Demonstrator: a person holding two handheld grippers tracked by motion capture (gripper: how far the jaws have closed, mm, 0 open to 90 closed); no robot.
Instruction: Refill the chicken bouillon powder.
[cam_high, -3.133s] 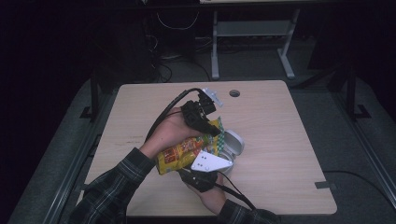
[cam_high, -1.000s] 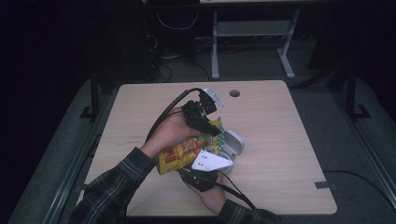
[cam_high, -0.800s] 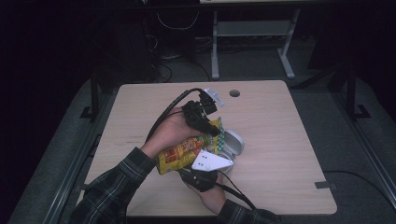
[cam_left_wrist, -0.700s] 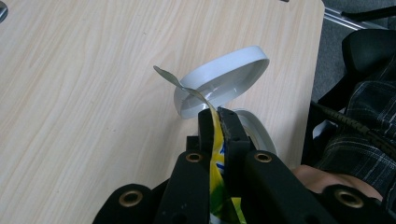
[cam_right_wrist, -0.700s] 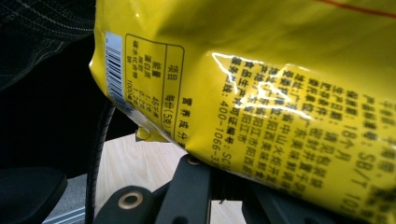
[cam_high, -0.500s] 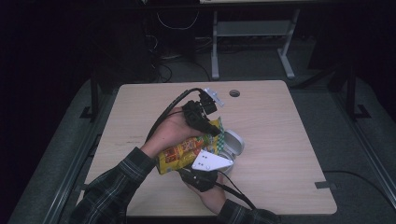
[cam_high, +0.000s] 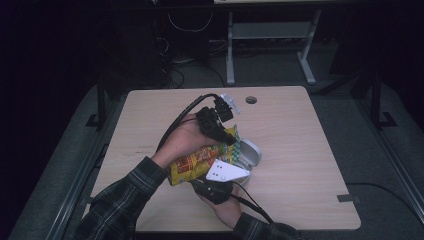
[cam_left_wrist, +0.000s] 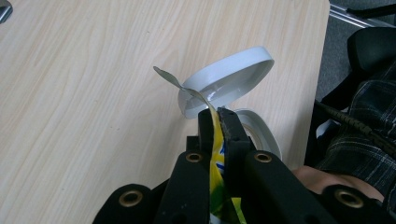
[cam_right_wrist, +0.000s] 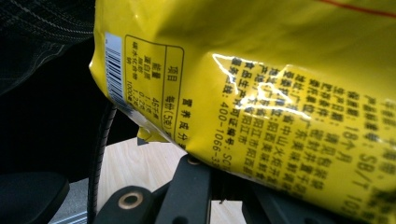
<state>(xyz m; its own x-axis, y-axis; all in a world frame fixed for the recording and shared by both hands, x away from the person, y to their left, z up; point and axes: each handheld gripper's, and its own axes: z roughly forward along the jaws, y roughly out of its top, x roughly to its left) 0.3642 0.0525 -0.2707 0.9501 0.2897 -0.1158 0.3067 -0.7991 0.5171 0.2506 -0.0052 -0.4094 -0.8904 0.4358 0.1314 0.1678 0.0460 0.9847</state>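
Observation:
A yellow snack bag (cam_high: 192, 162) hangs tilted over the wooden table (cam_high: 300, 125), held between both grippers. My left gripper (cam_high: 230, 141) comes from above and is shut on the bag's top edge (cam_left_wrist: 215, 140); a silvery torn flap (cam_left_wrist: 175, 81) curls out past its tips (cam_left_wrist: 215, 116). Just under that end stands a white round container (cam_high: 248, 156) with its hinged lid (cam_left_wrist: 229, 79) tipped up. My right gripper (cam_high: 212, 179), under a grey plate, grips the bag's lower part from the near side. The printed back of the bag (cam_right_wrist: 257, 70) hides that gripper's tips (cam_right_wrist: 219, 179).
A round cable hole (cam_high: 251, 100) sits near the table's far edge. Plaid sleeves (cam_high: 125, 200) come in from the near edge. A metal desk frame (cam_high: 270, 35) and cables stand on the dark floor behind. Bare wood lies left (cam_high: 140, 130) and right of the hands.

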